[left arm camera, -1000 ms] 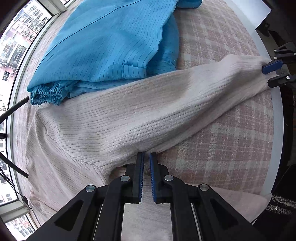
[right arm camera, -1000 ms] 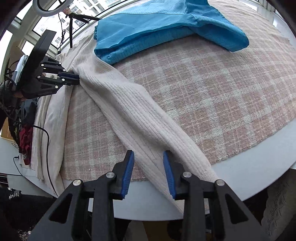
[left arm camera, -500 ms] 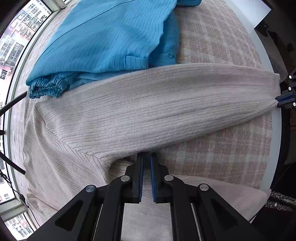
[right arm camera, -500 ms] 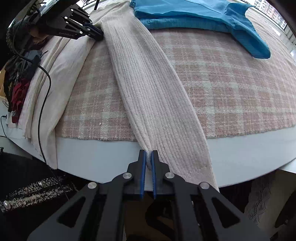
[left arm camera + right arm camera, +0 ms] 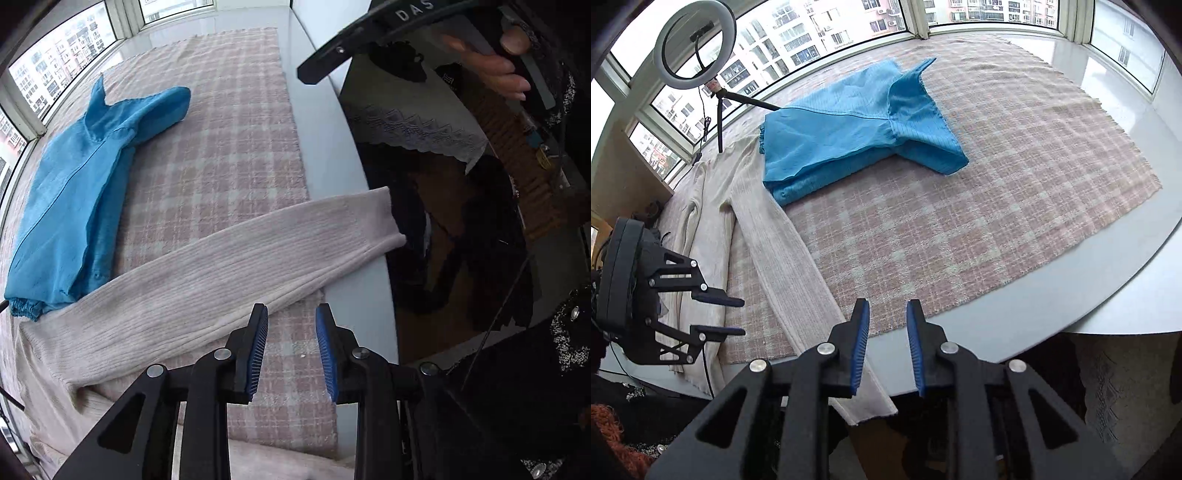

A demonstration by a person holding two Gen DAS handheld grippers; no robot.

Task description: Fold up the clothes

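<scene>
I see my left tool with its jaws opening and nothing between them, just above the pink plaid cloth on the white counter. My right tool is opening too, empty. The cream ribbed-knit sweater lies flat, its sleeve cuff overhanging the counter edge, beside the folded blue ribbed garment.

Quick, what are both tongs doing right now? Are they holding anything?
Left tongs: opening, nothing between them, cream sweater sleeve lies free.
Right tongs: opening, holding nothing.
</scene>
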